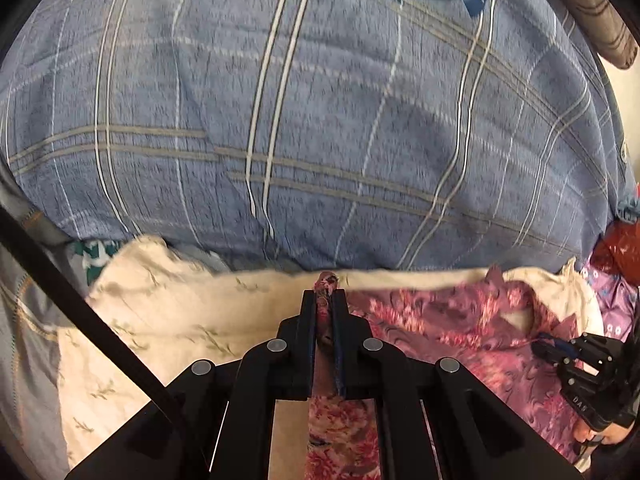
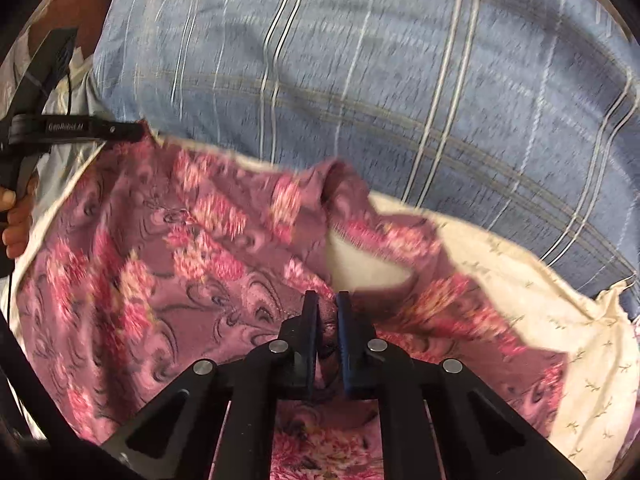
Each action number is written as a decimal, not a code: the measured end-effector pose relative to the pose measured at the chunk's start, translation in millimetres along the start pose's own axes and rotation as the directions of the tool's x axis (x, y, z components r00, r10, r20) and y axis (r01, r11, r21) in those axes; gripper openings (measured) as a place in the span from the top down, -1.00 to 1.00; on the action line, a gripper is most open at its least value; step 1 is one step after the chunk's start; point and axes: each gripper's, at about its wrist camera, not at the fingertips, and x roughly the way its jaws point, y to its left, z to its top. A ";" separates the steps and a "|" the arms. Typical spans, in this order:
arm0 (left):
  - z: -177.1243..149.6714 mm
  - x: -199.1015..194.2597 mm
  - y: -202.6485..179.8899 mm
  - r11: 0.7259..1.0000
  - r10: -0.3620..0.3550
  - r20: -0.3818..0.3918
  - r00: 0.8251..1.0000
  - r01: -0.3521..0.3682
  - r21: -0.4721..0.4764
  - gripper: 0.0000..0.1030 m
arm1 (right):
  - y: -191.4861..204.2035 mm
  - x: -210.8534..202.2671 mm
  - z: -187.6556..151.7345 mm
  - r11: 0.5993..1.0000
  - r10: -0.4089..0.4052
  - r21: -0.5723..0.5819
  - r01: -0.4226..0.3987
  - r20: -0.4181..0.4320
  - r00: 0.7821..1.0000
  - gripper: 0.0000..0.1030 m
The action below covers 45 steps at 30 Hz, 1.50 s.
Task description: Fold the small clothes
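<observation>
Both grippers were clamped on one small garment, a pink floral cloth (image 1: 460,332), which lay spread over a cream sheet printed with small sprigs (image 1: 168,320). The cream sheet sat at the near edge of a bed covered with a blue plaid cover (image 1: 320,120); the floral cloth lay on it, just short of the seam where the cream sheet met the blue cover.

Left wrist view: the left gripper (image 1: 327,292) had its jaws pressed together on a fold of the floral cloth, a bunched tip of fabric standing up between the fingertips and the rest trailing down under the gripper body. The right gripper (image 1: 546,350) appeared at the right edge of the cream sheet, its tip down on the same cloth.

Right wrist view: the right gripper (image 2: 327,308) pinched a ridge of the floral cloth between nearly closed jaws. Ahead of it a flap of the cloth was turned up, baring cream sheet beneath. The left gripper's black body showed at the left edge, held by a hand (image 2: 16,220), its tip at the cloth's far-left corner. Both views were motion-blurred.
</observation>
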 end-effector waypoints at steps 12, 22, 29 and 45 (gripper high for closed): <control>-11.8 46.9 -6.2 0.996 0.086 -0.102 0.991 -0.083 0.032 0.86 | -10.6 45.1 10.2 0.997 -0.077 0.011 0.078 -0.066 0.995 0.85; -27.8 -31.6 -3.2 0.999 -0.022 -0.053 0.998 0.024 0.040 0.82 | -52.2 -26.6 0.2 0.989 0.036 0.142 -0.042 0.047 0.998 0.62; -79.1 -75.6 6.6 0.996 -0.068 -0.091 0.994 0.074 0.058 0.80 | -122.9 -61.3 -47.0 0.957 -0.019 0.288 0.012 0.021 1.000 0.56; -93.4 -51.9 -4.6 0.998 -0.011 -0.099 0.995 0.018 0.068 0.79 | -171.5 -21.3 -64.3 0.863 -0.108 0.491 0.116 -0.045 0.993 0.77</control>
